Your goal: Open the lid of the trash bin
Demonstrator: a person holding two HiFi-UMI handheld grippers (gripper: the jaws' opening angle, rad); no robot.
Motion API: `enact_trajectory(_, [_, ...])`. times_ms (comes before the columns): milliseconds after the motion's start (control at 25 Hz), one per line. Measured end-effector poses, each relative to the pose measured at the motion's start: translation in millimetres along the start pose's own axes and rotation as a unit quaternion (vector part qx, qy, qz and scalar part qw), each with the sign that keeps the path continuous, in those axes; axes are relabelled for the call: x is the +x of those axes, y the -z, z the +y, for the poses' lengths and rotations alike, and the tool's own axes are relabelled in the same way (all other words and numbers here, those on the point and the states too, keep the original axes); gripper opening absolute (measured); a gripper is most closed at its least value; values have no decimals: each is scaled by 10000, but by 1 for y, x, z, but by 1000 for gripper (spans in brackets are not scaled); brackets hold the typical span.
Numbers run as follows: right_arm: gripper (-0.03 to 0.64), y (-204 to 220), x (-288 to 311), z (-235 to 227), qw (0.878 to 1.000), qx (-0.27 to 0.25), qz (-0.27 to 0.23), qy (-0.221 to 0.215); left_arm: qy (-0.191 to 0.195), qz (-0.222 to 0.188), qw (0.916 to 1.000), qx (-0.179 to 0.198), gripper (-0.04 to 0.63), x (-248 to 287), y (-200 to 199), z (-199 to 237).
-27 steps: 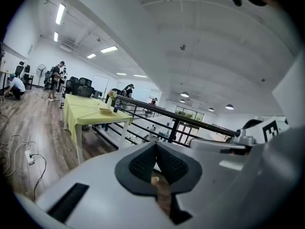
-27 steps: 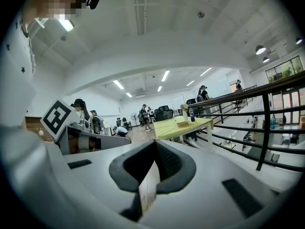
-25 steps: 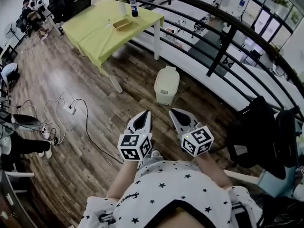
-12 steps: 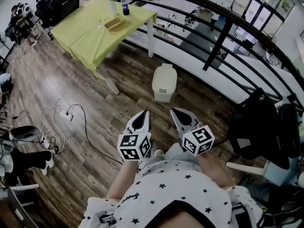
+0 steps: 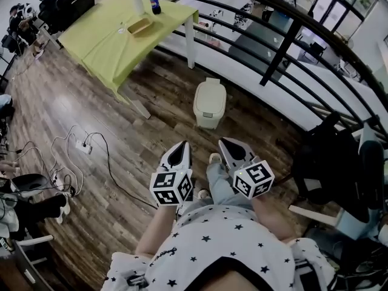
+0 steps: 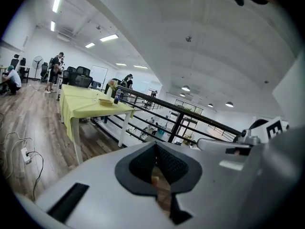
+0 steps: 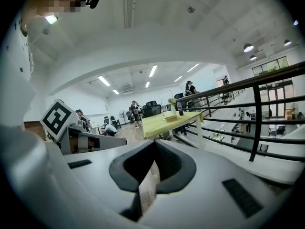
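Both claws, the left gripper (image 5: 180,153) and the right gripper (image 5: 230,149), are closed on nothing and held near the person's waist, well apart from the trash bin (image 5: 210,105) by the railing (image 5: 285,44) (its lid (image 5: 211,91) is down), so the opening itself looks wholly undone.

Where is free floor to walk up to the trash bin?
The wooden floor in front of the trash bin is bare, also between the bin and the yellow table. Crowded: cables on the left, dark bags on the right.
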State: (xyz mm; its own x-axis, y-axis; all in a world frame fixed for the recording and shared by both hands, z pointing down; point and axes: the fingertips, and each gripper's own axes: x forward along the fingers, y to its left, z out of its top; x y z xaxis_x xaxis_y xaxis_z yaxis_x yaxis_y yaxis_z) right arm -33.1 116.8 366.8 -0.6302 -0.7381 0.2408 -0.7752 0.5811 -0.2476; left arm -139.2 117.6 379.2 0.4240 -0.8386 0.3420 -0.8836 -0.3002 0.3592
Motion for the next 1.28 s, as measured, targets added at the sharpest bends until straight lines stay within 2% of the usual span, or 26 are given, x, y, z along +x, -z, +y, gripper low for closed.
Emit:
enact_trajectory(280, [-6, -16, 49, -33, 9996, -208, 87, -187, -19, 85, 9997, -210, 9, 49, -11, 13])
enact_trajectory(720, [-6, -30, 109, -106, 9988, -170, 364, -279, -288, 205, 9991, -225, 9, 127, -39, 34])
enact_trajectory(1280, [-6, -15, 149, -180, 9968, -39, 677, -433, -630, 559, 9962, -218, 9, 215, -22, 53])
